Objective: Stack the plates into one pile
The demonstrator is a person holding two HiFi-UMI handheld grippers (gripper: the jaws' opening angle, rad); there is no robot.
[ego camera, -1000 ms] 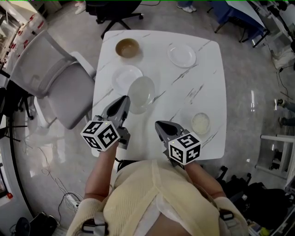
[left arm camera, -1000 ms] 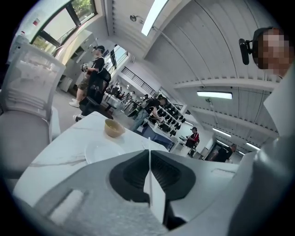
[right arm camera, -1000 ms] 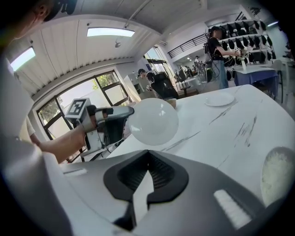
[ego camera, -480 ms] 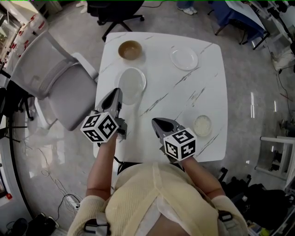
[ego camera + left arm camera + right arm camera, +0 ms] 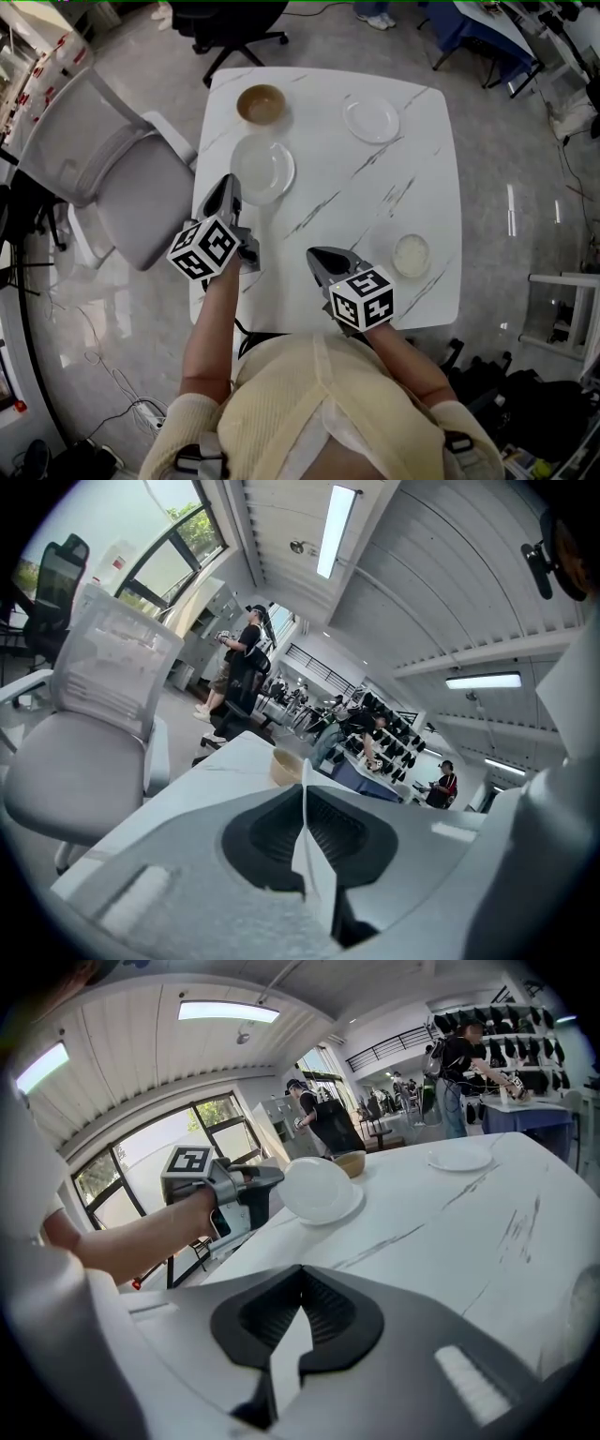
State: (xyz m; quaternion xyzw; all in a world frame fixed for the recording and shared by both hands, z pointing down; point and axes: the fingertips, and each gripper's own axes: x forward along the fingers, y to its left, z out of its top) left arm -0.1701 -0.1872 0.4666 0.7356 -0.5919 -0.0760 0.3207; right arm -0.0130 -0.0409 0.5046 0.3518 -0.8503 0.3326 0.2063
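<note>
My left gripper [image 5: 228,186] is shut on the near rim of a pale plate [image 5: 263,167]. The plate hangs tilted over a white plate [image 5: 330,1209] at the table's far left; only that plate's rim shows. In the left gripper view the held plate [image 5: 306,841] stands edge-on between the closed jaws of the left gripper [image 5: 305,789]. A second white plate [image 5: 371,119] lies alone at the far right. My right gripper [image 5: 321,256] hovers shut and empty over the near middle of the table, and the right gripper [image 5: 300,1274] shows its jaws closed.
A brown bowl [image 5: 261,103] sits just beyond the held plate. A small white bowl [image 5: 410,254] stands near the right front. The white marble table [image 5: 375,197] has a grey chair [image 5: 98,169] on its left and a black office chair [image 5: 225,23] beyond it.
My left gripper has carried the pale plate away to the far left, from beside the white plate to over it. The right gripper has stayed put.
</note>
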